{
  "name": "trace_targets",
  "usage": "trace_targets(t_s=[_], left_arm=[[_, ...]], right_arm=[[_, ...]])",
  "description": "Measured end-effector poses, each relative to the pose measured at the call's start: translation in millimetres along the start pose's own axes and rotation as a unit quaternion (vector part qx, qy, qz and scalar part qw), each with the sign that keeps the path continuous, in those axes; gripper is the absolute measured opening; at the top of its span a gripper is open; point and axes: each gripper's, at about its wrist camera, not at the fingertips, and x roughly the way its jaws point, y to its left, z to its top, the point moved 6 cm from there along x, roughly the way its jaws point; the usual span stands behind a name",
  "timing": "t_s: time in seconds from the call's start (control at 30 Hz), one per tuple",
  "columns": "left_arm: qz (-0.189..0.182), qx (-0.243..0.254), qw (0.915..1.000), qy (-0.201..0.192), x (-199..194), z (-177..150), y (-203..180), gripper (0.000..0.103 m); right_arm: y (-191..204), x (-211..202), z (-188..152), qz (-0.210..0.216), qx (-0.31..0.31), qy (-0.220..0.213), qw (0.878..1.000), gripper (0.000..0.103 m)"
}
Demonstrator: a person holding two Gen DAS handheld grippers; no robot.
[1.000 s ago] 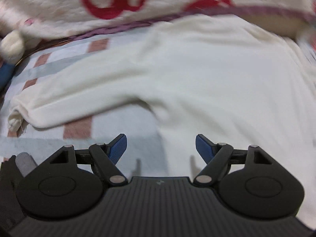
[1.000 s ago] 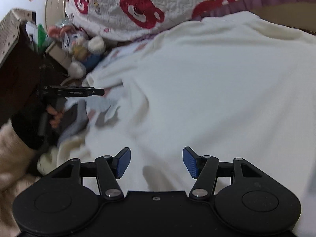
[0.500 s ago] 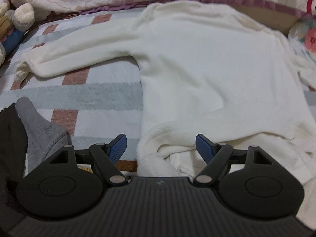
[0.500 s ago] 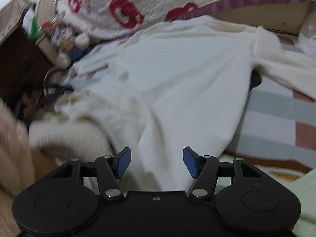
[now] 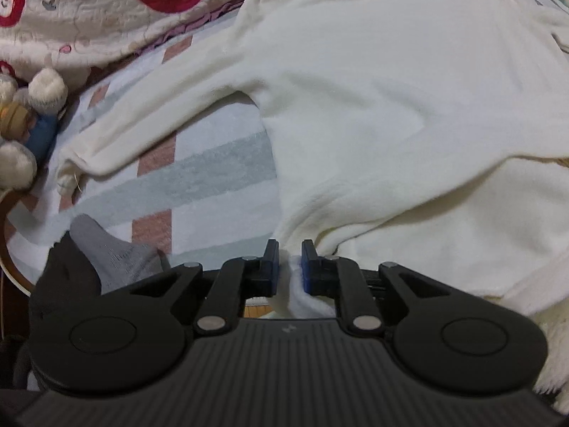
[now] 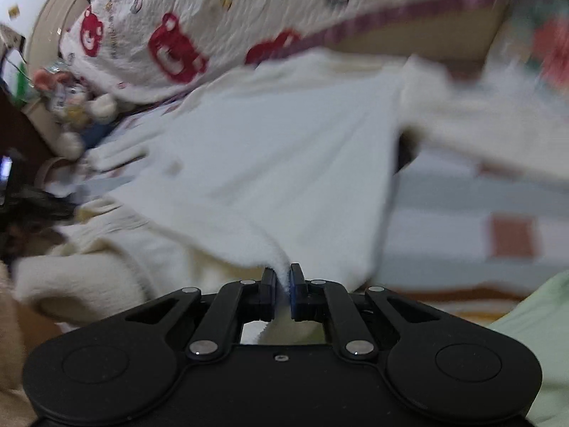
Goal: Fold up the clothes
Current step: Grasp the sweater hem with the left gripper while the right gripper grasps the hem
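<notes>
**Both grippers pinching the near hem of a cream sweater**

The left gripper (image 5: pixel 290 263) is closing, its blue pads pressing a fold of the cream sweater (image 5: pixel 373 106) at the near left corner of the hem. The right gripper (image 6: pixel 283 286) is closing too, with a fold of the same hem caught between its pads, nearer the sweater's right side.

The sweater lies spread on a striped bedsheet (image 5: pixel 213 178) of white, grey and brownish-pink blocks. Its body reaches away toward the far side, with one sleeve (image 5: pixel 149 128) stretched out to the left and the other sleeve (image 6: pixel 490 131) to the right, blurred in the right view.

Along the far edge lies a quilt (image 5: pixel 106 10) printed with red bears. A plush toy (image 5: pixel 25 131) sits at the far left. A grey sock (image 5: pixel 117 256) lies at the near left, just beside the left gripper. A pale green cloth (image 6: pixel 533 320) shows at the near right.
</notes>
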Motion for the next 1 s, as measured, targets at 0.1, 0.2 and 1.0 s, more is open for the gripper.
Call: trace_targets(t_s=[0.1, 0.2, 1.0], left_arm=[[0.004, 0.004, 1.0000, 0.001, 1, 1, 0, 0.021], [-0.008, 0.008, 0.9999, 0.013, 6, 0, -3, 0.056], [0.018, -0.261, 0.9497, -0.172, -98, -56, 47, 0.010]], right_arm=[[2, -5, -2, -0.050, -0.051, -0.015, 0.997, 0.009], [5, 4, -9, -0.035, -0.031, -0.004, 0.999, 0.009], [5, -60, 7, -0.054, -0.042, -0.109, 0.992, 0.005]])
